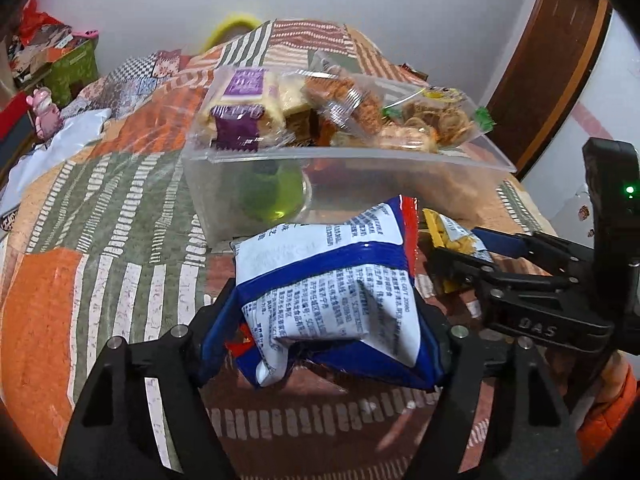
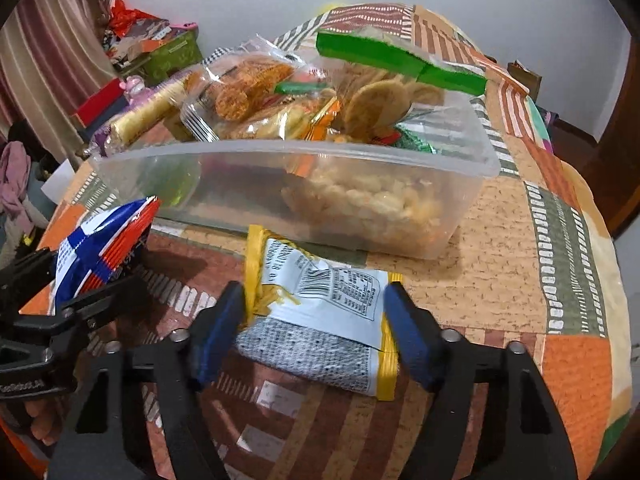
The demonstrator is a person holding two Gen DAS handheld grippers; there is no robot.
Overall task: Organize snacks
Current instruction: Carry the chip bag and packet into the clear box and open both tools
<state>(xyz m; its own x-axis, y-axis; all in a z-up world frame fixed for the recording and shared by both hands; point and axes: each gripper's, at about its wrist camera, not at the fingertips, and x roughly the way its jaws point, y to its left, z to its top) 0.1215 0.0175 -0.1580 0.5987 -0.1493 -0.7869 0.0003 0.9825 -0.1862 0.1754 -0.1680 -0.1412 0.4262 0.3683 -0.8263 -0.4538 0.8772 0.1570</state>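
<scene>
A clear plastic bin full of wrapped snacks stands on the patchwork-covered table. My left gripper is shut on a blue, white and red snack bag and holds it above the cloth just in front of the bin; the bag also shows in the right wrist view. My right gripper is closed around a yellow and white snack packet, its blue pads touching both sides, just in front of the bin. The packet also shows in the left wrist view.
The bin's snacks rise above its rim, with a green-edged bag on top. A patchwork cloth covers the round table. Boxes and a pink toy sit beyond the table's left edge. The two grippers are close side by side.
</scene>
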